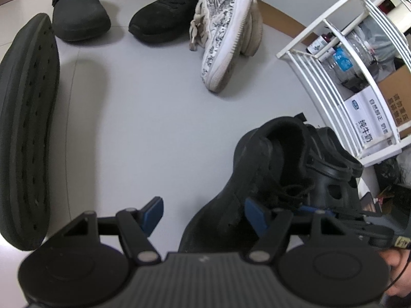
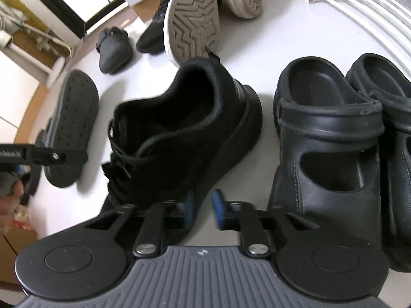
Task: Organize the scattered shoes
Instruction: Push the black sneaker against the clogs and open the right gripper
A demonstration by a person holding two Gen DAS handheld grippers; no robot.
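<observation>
While the left gripper (image 1: 203,214) gapes empty, the right gripper (image 2: 201,211) seemingly stands parted beside the black sneaker (image 2: 179,128).

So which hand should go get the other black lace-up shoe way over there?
Probably left. The left gripper is open and empty, facing the far black sneaker; the right gripper sits by the near black sneaker.

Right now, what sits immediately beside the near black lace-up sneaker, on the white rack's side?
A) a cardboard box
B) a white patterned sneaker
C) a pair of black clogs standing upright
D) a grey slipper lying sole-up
C: in the right wrist view the pair of black clogs stands upright just right of the black lace-up sneaker, toward the white rack; the patterned sneaker lies farther back.
</observation>
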